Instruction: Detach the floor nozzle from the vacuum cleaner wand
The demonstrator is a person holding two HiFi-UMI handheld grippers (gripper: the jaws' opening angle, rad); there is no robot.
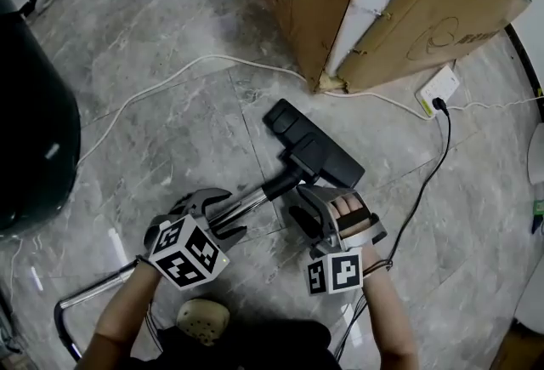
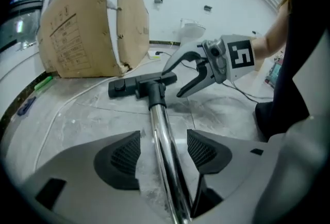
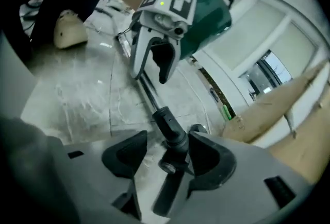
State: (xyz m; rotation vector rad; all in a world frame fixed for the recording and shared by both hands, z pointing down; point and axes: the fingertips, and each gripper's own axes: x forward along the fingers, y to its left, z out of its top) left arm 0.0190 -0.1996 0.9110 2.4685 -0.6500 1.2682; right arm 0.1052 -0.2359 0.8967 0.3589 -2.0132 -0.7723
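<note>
The black floor nozzle point(image 1: 316, 141) lies flat on the marble surface point(image 1: 183, 126), near a cardboard box point(image 1: 382, 2). It is joined to the chrome wand point(image 1: 246, 205), which runs back towards the person. Both bare forearms reach forward and down from the bottom of the head view. The left tongs point(image 2: 164, 151) straddle the wand with their pads apart, a gap on either side of it. The right tongs point(image 3: 167, 153) are also parted around the nozzle's black neck point(image 3: 172, 133), which sits against one pad only.
</note>
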